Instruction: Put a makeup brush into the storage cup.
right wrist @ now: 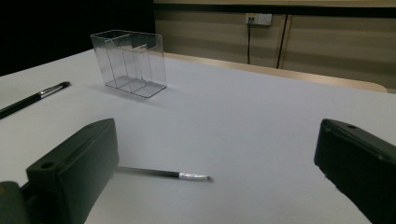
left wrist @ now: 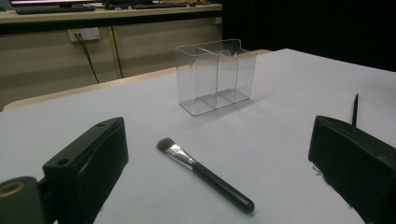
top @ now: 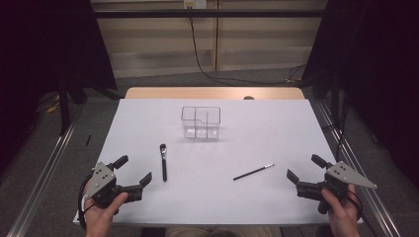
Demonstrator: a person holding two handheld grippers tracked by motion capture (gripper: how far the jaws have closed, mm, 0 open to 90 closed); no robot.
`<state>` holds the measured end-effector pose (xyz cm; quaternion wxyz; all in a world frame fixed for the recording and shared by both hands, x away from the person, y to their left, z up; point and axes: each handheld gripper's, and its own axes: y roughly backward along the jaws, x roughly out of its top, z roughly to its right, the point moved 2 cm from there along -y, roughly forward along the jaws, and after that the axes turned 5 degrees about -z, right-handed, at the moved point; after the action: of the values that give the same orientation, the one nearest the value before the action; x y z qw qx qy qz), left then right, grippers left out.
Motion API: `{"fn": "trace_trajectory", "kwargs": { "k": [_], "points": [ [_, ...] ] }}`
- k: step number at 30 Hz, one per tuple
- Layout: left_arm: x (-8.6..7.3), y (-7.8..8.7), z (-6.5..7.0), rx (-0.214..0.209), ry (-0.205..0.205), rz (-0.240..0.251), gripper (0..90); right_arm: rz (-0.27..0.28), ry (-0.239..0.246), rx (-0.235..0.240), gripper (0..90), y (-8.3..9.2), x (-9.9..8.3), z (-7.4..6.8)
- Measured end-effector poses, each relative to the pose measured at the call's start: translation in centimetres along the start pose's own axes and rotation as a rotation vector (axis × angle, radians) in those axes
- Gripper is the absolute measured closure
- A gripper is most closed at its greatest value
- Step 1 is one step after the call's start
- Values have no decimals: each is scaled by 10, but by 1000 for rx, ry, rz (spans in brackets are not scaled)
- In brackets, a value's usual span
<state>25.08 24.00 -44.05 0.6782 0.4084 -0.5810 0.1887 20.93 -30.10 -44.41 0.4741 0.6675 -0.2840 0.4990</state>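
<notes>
Brushes lie on the white bench (top: pixel 276 128): a thick one (top: pixel 163 162) near the left tongs (top: pixel 134 171), a thin one (top: pixel 253 172) left of the right tongs (top: pixel 300 168). Both tongs hover spread wide at the near corners, pinching nothing. A clear box (top: pixel 200 122) stands farther back, centre.

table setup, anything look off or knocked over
Nothing is spilled or damaged. The clear organizer stands upright and empty, while the thick brush and the thin brush lie loose on the white table, apart from it and from each other. Both grippers are open and hold nothing.
</notes>
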Motion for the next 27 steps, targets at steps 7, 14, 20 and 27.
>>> {"fn": "trace_trajectory", "kwargs": {
  "k": [7, 14, 20, 27],
  "points": [
    [0, 0, 0, -4, 26, -2, 45, -11, -2, 5, 0, -1, -1, 1],
    [1, -3, 2, -14, 21, -15, 45, -21, -8, 22, 0, -4, -3, 1],
    [1, -6, 3, -15, 18, -32, 45, -25, -8, 32, 0, -6, -4, -1],
    [2, -14, 1, -13, 24, -69, 46, -26, -1, 31, 0, -5, -4, -3]
  ]
}}
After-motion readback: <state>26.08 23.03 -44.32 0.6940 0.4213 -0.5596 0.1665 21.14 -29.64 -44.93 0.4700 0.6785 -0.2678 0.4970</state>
